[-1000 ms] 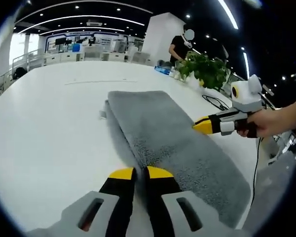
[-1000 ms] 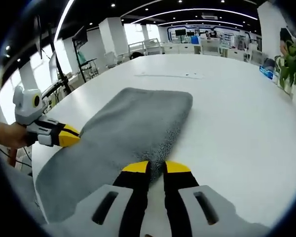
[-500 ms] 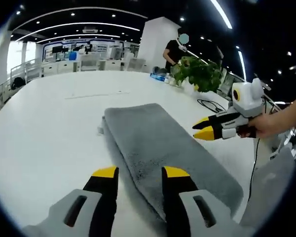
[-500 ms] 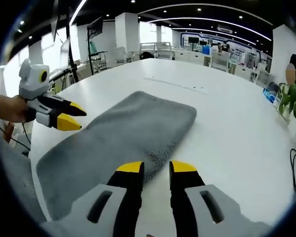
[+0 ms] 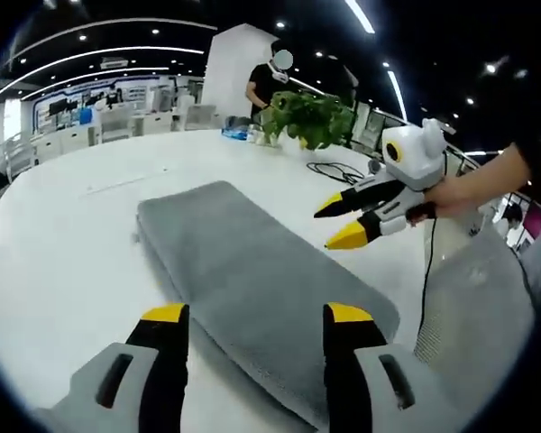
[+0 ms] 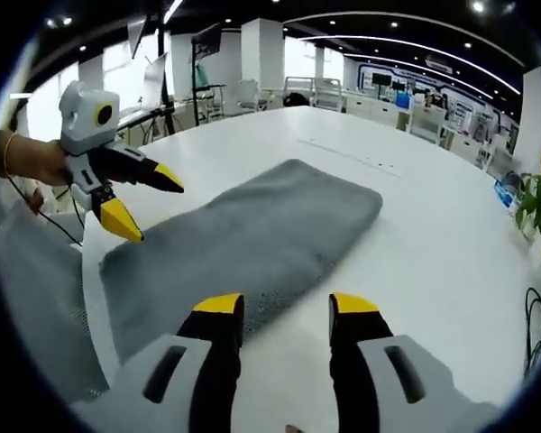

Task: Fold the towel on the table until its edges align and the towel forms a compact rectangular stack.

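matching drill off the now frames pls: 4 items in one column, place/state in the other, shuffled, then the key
Items
1. towel
2. left hand-held gripper
3. potted plant
4. black cable

Place or state
A. green, standing at the far edge of the table, near a standing person
B. grey, folded into a long strip, flat on the table
C. jaws apart, holding nothing, raised over the near end of the towel
D. looped on the table beside the plant

Pairs: 1-B, 2-C, 3-A, 4-D

The right hand-held gripper is likewise open.
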The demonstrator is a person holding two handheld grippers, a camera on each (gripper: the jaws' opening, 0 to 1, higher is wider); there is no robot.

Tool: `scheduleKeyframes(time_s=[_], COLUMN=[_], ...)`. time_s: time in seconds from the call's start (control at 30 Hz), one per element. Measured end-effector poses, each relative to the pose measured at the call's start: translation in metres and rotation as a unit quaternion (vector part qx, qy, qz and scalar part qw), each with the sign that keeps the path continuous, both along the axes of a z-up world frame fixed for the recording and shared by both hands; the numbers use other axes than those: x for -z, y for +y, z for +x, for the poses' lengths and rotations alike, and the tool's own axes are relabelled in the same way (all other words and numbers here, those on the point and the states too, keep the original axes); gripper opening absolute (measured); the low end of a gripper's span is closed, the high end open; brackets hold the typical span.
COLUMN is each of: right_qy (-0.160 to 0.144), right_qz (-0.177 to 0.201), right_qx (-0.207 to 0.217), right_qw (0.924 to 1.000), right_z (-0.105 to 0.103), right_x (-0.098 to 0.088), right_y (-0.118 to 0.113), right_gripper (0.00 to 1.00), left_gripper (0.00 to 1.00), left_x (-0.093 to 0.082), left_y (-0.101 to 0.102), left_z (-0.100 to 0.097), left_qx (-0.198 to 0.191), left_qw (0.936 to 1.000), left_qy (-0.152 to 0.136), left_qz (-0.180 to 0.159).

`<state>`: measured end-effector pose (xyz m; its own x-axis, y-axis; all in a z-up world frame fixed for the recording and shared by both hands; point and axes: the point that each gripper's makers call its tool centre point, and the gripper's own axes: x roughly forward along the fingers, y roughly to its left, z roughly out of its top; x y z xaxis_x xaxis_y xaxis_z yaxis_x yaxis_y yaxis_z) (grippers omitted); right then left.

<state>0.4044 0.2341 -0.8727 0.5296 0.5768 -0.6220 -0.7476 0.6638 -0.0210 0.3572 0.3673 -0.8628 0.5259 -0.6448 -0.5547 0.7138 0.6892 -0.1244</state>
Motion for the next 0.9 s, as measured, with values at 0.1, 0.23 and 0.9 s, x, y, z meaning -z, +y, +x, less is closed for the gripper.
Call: scheduleKeyframes(time_s=[0.1,0.23,0.9], right_qy=[-0.009,-0.014,0.022], right_qz=[0.000,0.000,-0.017], right_qx=[-0.015,-0.039,-0.137], right_qw=[0.9999,0.9991,0.9901], right_z=[-0.017,-0.042,-0.120], right_x=[-0.005,-0.008,0.010], right_y=[0.009,0.025,0.050], right_gripper=[0.38,0.39,0.28], left_gripper=[0.64,0.65,0.28], left_x=[0.002,0.004,0.026], left_y=[-0.005,-0.011,-0.024], left_z=[-0.013,-0.029,-0.091], left_qx=[0.035,0.063,0.186], left_qw=[0.9991,0.9970,0.9751], left_qy=[-0.005,-0.010,-0.014], left_qz=[0.024,0.043,0.120])
